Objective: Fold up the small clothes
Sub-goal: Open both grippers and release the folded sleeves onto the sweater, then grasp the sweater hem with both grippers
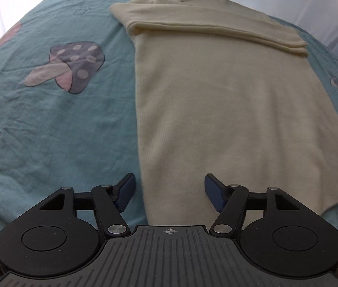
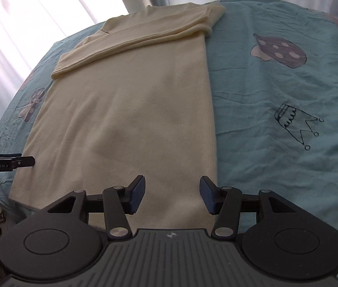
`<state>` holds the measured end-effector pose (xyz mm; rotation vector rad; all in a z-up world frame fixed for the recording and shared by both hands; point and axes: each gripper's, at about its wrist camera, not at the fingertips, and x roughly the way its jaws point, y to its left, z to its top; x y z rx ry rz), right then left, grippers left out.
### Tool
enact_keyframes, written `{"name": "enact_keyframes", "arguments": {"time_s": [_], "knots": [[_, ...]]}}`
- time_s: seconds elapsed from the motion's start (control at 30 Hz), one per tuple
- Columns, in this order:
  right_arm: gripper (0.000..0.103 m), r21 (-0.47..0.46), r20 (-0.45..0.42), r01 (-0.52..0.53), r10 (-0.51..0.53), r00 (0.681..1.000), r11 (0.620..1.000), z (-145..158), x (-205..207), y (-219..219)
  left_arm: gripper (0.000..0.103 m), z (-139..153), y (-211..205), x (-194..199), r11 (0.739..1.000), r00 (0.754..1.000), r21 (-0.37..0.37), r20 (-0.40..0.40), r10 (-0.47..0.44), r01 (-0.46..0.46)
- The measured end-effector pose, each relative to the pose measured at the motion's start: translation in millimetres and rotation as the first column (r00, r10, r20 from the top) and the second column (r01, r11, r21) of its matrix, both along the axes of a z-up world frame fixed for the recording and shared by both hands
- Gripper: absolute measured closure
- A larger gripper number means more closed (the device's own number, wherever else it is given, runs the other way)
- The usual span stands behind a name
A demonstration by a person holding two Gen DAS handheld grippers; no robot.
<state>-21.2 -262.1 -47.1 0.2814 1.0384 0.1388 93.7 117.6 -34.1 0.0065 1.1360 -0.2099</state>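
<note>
Cream top (image 1: 228,100) lies flat at frame centre on a teal bedsheet (image 1: 49,124), sleeves folded across its upper part. Left tool (image 1: 169,192) and right tool (image 2: 171,195) hover part-open, empty, over its 2 lower corners. Next likely step: grip the hem and fold upward.

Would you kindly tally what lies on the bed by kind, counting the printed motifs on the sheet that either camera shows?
Cream garment, sleeves folded across its top: 1
Teal bedsheet: 1
Printed mushrooms with a full spotted cap in view: 2
Printed crowns: 1
Total: 5
</note>
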Motion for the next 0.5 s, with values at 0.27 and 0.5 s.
{"name": "enact_keyframes", "arguments": {"time_s": [0.27, 0.5], "knots": [[0.062, -0.037, -0.016, -0.004, 0.004, 1.0, 0.999, 4, -9, -9, 0.062, 2, 18, -17, 0.999, 0.997, -0.052, -0.073, -0.003, 0.0], [0.065, -0.03, -0.039, 0.003, -0.004, 0.999, 1.0, 0, -11, -13, 0.085, -4, 26, -18, 0.985, 0.991, -0.172, -0.131, -0.019, -0.004]]}}
